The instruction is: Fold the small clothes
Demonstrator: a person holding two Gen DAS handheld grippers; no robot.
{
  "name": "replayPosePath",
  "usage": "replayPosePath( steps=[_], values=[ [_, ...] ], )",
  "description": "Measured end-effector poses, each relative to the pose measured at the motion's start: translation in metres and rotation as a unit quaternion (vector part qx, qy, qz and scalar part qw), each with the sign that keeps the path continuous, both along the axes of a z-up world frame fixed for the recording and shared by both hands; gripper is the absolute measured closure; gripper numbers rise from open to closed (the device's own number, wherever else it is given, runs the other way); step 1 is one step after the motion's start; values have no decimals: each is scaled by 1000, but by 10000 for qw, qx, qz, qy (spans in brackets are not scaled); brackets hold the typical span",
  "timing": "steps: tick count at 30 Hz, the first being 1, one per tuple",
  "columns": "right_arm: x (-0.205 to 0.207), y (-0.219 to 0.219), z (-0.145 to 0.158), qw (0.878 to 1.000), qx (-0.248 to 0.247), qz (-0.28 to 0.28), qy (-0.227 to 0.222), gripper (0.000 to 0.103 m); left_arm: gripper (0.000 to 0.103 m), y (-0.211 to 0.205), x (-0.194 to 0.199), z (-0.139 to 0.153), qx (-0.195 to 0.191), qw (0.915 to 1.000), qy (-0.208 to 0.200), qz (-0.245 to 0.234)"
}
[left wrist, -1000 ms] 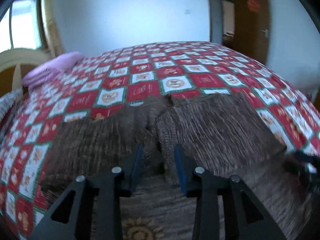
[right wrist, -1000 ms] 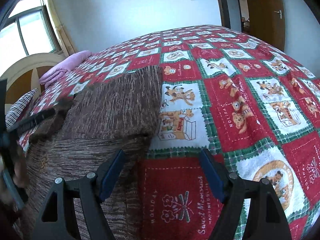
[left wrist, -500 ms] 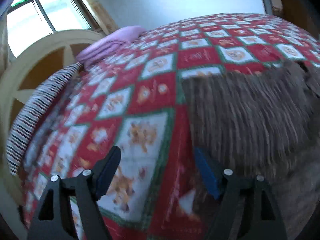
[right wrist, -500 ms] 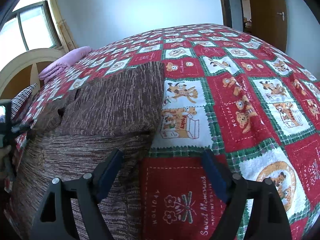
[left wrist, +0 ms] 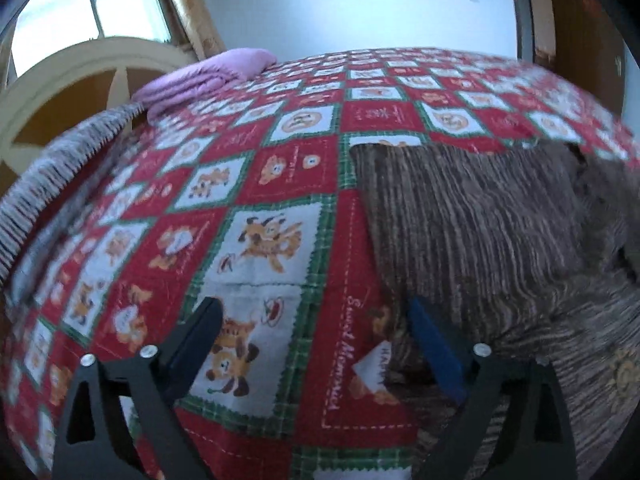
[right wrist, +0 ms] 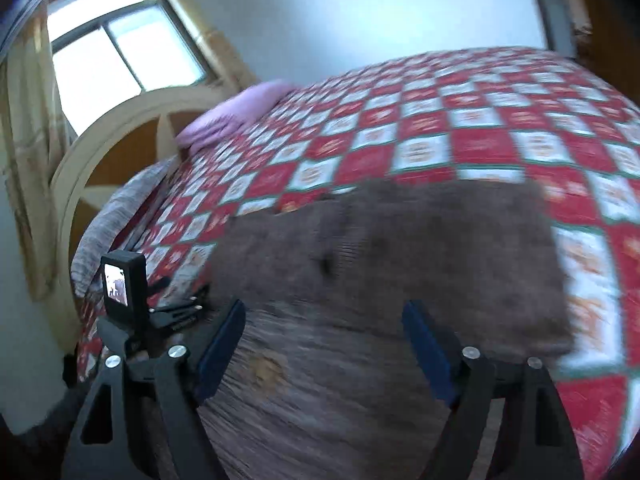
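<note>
brown marled knit sweater [left wrist: 488, 232] lies flat on a bed under a red, white and green patchwork quilt printed with cartoon bears and dogs [left wrist: 260, 200]. its sleeves are folded in over the body, and a small yellow motif shows on the lower front. in the left wrist view the garment fills the right side of the picture, with its left edge running up the quilt.

the left gripper [left wrist: 316, 344] has its jaws opening wide. bare quilt lies between the fingers, and the right, blue-padded finger sits at the sweater's edge without pinching it.

the right gripper [right wrist: 324, 344] hangs over the middle of the sweater, its jaws fairly wide and closing. knit cloth lies below the gap, but the pads do not press on it. this view is blurred. the left gripper's body with its small lit screen shows at the left of the right wrist view, beside the sweater's edge.

at the head of the bed sit a folded lilac blanket [left wrist: 208, 76], a grey striped pillow [left wrist: 56, 172] and a cream arched wooden headboard [right wrist: 120, 132], with a bright window [right wrist: 116, 48] behind.
</note>
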State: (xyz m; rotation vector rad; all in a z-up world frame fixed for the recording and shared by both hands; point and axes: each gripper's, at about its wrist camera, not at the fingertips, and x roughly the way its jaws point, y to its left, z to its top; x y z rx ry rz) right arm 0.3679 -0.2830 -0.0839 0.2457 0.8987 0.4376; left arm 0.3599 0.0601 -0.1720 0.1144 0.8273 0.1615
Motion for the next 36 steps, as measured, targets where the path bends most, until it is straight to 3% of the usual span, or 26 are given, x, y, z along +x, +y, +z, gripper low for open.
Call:
replayPosePath(
  steps=[2, 8, 14, 17, 18, 19, 25, 29, 31, 32, 33, 36],
  values=[
    [27, 26, -12, 9996, -119, 45, 246, 34, 3, 9, -2, 1, -336, 9994, -45, 58],
    [81, 58, -37, 9976, -561, -182, 372, 37, 2, 32, -2, -3, -1221, 9923, -3, 194],
    [113, 75, -66, 9931, -1049, -205, 478, 50, 2, 35, -2, -5, -1380, 9903, -16, 164],
    [110, 90, -71, 9872, -1567, -73, 278, 74, 0, 33, -1, -6, -1370, 9905, 14, 112],
    [107, 96, -70, 9853, -1696, 47, 195, 93, 0, 34, -2, -5, -1378, 9904, 10, 114],
    [105, 99, -67, 9843, -1752, 132, 143, 96, 0, 34, -2, -5, -1387, 9903, 8, 113],
    [85, 106, -25, 9754, -2128, 173, -553, 97, 0, 33, -1, -5, -1345, 9909, 13, 104],
    [92, 99, -32, 9660, -2517, -70, -592, 96, 0, 26, 0, -5, -1169, 9931, 57, 26],
    [101, 91, -45, 9717, -2352, -114, -211, 85, 0, 26, 0, -6, -1150, 9933, 77, 36],
    [104, 84, -52, 9714, -2366, -199, 4, 69, 0, 27, 0, -6, -1169, 9931, 80, 40],
    [101, 81, -54, 9711, -2372, -283, 8, 59, 0, 27, 0, -6, -1174, 9930, 78, 41],
    [85, 68, -46, 9798, -1975, -302, -101, 59, 0, 26, 0, -6, -1170, 9931, 77, 43]
  ],
)
